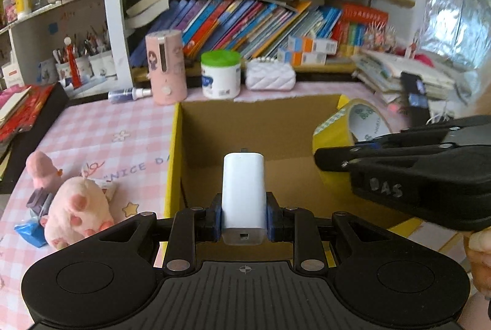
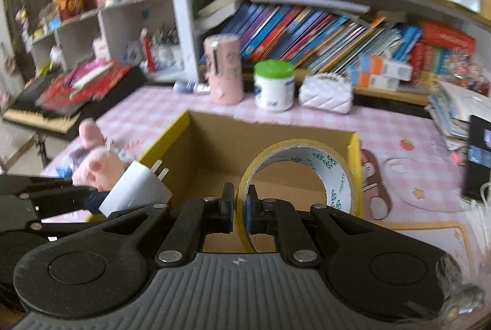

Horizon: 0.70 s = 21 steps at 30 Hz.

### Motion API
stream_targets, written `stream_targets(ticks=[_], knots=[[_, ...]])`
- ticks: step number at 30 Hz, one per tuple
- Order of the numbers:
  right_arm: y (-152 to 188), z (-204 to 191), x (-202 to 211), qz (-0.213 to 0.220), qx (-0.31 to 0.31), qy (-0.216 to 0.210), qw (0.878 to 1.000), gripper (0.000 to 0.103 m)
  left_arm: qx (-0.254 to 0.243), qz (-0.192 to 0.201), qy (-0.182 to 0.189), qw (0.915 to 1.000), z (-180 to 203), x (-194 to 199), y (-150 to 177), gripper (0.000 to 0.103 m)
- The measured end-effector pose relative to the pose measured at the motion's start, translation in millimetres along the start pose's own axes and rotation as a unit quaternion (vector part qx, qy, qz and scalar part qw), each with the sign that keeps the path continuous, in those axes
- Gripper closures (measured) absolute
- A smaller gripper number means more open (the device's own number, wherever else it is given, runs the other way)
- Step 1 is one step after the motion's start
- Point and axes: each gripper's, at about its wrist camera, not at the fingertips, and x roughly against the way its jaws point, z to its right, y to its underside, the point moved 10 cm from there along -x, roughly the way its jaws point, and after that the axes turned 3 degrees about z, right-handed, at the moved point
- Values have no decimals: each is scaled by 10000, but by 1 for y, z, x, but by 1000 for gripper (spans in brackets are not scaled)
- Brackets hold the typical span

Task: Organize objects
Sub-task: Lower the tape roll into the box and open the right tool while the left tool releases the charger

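Observation:
My left gripper (image 1: pixel 244 218) is shut on a white plug charger (image 1: pixel 243 192), held over the near edge of the open cardboard box (image 1: pixel 270 112). The charger also shows at the left of the right wrist view (image 2: pixel 135 192), prongs up. My right gripper (image 2: pixel 241 207) is shut on the rim of a yellow tape roll (image 2: pixel 343 176), held over the box (image 2: pixel 214 133). In the left wrist view the tape roll (image 1: pixel 346 121) hangs at the box's right side, with the right gripper's body behind it.
A pink plush pig (image 1: pixel 76 207) and a blue packet (image 1: pixel 29 233) lie left of the box on the pink checked cloth (image 1: pixel 107 130). A pink cylinder (image 1: pixel 165 66), green-lidded tub (image 1: pixel 221 74) and white quilted purse (image 1: pixel 270 75) stand behind the box. Bookshelves are at the back.

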Motion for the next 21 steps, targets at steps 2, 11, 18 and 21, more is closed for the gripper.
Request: stream_targets(ticks=[2,11,18,21], knots=[[6,-2,-13,-176,111,-88,9997,96,-77,-79,-65,9999,1,-6,2,79],[36,-3,-56,-959,642,-362,9927,96,-312,-371,-316,9983,2,-27,12,79],[49,2,-73,-1436,775,-512,9853,96,-543,-421,-436,9967,5,-35,11,79],[51,2,-75,-1588,800,-562,9825,96,-622,-415,-488,9960,5,-37,11,79]])
